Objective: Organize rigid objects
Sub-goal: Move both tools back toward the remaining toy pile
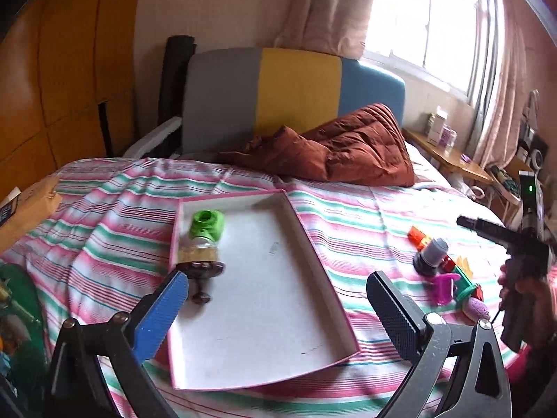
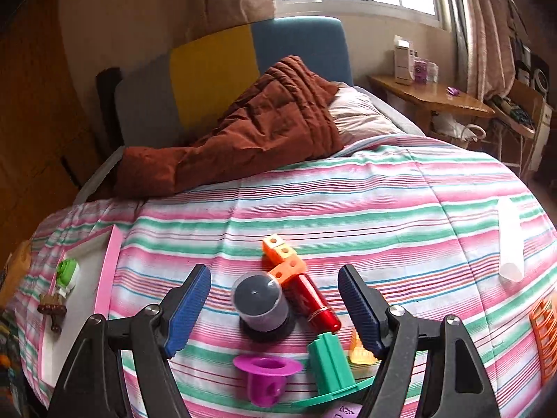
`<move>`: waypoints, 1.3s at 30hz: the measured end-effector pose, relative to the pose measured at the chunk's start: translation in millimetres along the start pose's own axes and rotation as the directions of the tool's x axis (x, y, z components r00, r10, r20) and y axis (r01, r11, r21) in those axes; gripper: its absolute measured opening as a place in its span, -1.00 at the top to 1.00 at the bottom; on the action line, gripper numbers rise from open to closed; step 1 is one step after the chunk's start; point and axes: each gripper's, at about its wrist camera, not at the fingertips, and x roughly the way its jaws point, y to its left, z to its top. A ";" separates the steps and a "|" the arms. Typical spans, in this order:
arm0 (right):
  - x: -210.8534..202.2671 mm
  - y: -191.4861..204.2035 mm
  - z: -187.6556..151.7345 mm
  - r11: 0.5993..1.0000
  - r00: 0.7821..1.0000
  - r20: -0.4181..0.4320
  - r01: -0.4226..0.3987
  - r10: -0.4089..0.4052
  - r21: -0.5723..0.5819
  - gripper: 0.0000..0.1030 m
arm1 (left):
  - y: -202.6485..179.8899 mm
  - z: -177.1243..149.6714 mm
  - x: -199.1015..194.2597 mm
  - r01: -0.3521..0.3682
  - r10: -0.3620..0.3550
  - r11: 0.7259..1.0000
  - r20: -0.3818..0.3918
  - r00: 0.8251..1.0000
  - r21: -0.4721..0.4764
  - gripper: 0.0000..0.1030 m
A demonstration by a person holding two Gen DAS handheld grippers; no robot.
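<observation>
On the striped bedspread [image 2: 365, 188], a grey cylinder [image 2: 259, 301] lies between the parted right gripper [image 2: 275, 308].

No legible text, label, brand or number anywhere on the bed or around it.

The purple piece [image 2: 343, 411] at the bottom edge of the right wrist view carries raised marks (triangles, perhaps), cut off by the frame and too small to read. The white box [image 2: 402, 60] on the wooden table [image 2: 431, 99] under the window has faint printing that blurs out. A dark panel on the brown cardboard box [image 1: 26, 209] at the left edge of the left wrist view shows pale specks, unreadable. The only sign is a small green indicator light [image 1: 530, 188] glowing on the device held at the right.
</observation>
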 end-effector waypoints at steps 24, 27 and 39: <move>-9.1 -77.1 1.5 0.925 1.000 -0.020 -0.001 0.009 0.380 -0.49 | -122.6 26.1 56.4 0.111 -0.110 0.966 -0.018 0.994 0.234 -0.26; -7.6 -73.6 2.1 0.927 0.999 -0.026 -0.012 0.023 0.374 -0.49 | -103.6 37.6 66.0 0.100 -0.090 0.980 -0.062 0.994 0.174 -0.38; -13.0 -72.1 2.9 0.927 1.000 -0.005 -0.013 0.016 0.375 -0.49 | -135.6 42.3 86.1 0.161 -0.151 0.961 -0.058 0.987 0.226 -0.43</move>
